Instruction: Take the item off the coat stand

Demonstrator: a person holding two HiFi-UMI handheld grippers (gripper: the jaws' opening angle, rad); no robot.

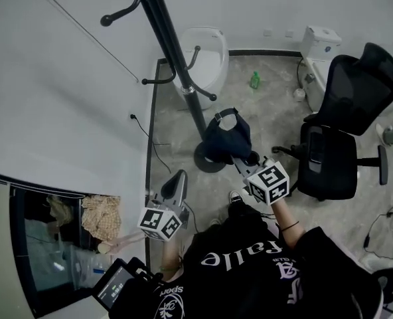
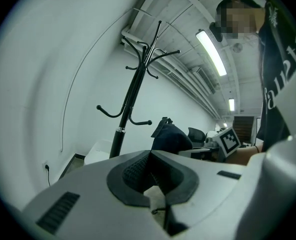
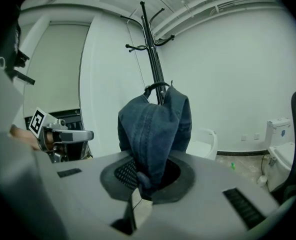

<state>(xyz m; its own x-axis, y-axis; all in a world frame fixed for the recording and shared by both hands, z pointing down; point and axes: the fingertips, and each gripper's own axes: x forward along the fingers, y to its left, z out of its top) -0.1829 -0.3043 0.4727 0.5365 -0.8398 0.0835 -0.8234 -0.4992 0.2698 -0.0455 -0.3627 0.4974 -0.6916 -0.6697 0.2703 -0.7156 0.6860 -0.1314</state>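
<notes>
Right gripper [image 3: 144,173] clamped on denim cap [image 3: 155,129] crown, cap off the hooks, near coat stand [image 3: 155,69] pole. Looks light, soft, floppy; stiffer brim probably grips better. Left gripper [image 2: 152,176] closed, empty.

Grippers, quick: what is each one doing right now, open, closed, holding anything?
Left gripper: fingers closed together, nothing between them.
Right gripper: fingers closed on the blue denim cap.

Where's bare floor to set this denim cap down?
Bare floor for the denim cap lies between the coat stand base, the green bottle and the office chair. Crowded: cables beside the chair, white container behind the stand.
</notes>
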